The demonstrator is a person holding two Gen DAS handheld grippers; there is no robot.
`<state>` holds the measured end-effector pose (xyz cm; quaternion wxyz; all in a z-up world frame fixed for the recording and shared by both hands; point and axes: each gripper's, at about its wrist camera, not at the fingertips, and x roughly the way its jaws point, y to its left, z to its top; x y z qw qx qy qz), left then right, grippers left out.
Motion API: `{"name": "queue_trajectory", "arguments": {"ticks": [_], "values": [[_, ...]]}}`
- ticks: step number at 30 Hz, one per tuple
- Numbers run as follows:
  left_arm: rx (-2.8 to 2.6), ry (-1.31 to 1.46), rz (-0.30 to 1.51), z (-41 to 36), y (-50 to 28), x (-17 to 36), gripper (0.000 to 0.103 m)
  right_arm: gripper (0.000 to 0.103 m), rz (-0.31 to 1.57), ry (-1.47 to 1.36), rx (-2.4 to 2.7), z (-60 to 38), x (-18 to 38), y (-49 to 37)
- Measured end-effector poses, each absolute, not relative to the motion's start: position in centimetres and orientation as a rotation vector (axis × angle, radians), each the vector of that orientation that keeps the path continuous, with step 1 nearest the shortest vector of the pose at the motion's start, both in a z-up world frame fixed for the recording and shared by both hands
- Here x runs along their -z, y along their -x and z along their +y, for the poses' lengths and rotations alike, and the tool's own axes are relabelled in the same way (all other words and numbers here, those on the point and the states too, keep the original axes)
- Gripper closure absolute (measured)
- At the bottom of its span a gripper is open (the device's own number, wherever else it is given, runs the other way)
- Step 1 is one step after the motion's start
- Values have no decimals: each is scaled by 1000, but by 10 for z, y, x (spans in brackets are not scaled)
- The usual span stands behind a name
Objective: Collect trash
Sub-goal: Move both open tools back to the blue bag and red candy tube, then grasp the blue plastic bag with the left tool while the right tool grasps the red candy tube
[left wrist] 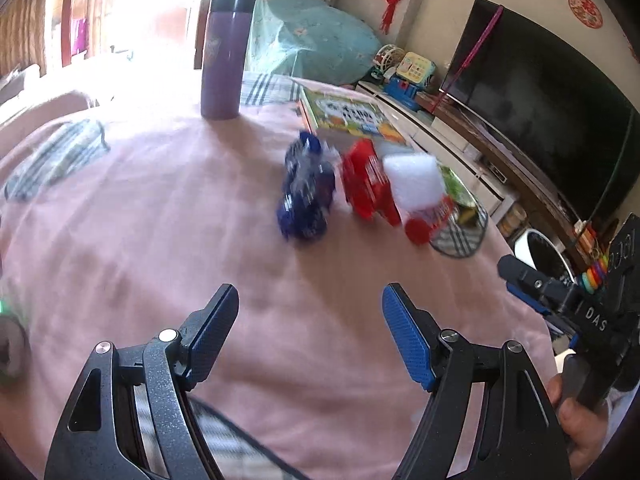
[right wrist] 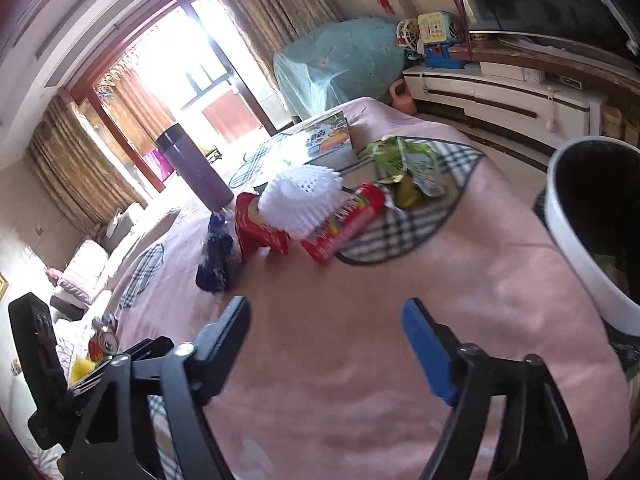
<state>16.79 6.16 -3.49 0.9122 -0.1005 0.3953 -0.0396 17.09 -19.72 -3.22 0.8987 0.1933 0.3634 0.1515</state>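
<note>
Trash lies in a cluster on the pink cloth: a blue wrapper (left wrist: pixel 306 188) (right wrist: pixel 216 258), a red wrapper (left wrist: pixel 366 184) (right wrist: pixel 256 226), a white foam net (left wrist: pixel 414 180) (right wrist: pixel 300 198), a red snack packet (left wrist: pixel 426 220) (right wrist: pixel 344 226) and a green wrapper (left wrist: pixel 460 192) (right wrist: pixel 400 168). My left gripper (left wrist: pixel 310 304) is open and empty, well short of the cluster. My right gripper (right wrist: pixel 326 320) is open and empty, near the blue wrapper. A white bin (right wrist: pixel 576 248) with a black liner stands at the right; it also shows in the left wrist view (left wrist: pixel 540 252).
A purple flask (left wrist: pixel 226 56) (right wrist: pixel 192 168) and a picture book (left wrist: pixel 348 114) (right wrist: pixel 316 140) stand behind the trash. A TV (left wrist: pixel 540 92) on a low cabinet (right wrist: pixel 500 96) is to the right. A can (right wrist: pixel 105 344) lies at the left edge.
</note>
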Motion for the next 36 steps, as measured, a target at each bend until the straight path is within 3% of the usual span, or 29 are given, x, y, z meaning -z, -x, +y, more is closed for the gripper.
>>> {"name": "queue_trajectory", "arguments": {"ticks": [14, 16, 18, 19, 21, 25, 36], "values": [[150, 132, 890, 70, -269, 60, 28, 40, 869, -405, -178, -166, 64, -255], [175, 141, 889, 69, -275, 62, 38, 40, 861, -408, -157, -163, 65, -260], [202, 142, 899, 66, -280, 64, 59, 40, 854, -398, -142, -162, 65, -264], [215, 142, 902, 64, -282, 65, 65, 49, 854, -396, -138, -162, 65, -265], [227, 129, 897, 58, -281, 66, 73, 55, 858, -407, -148, -167, 66, -262], [250, 133, 890, 49, -267, 61, 76, 62, 866, -417, -178, -179, 65, -245], [294, 167, 860, 8, -186, 44, 77, 69, 871, -327, -240, -230, 53, -167]]}}
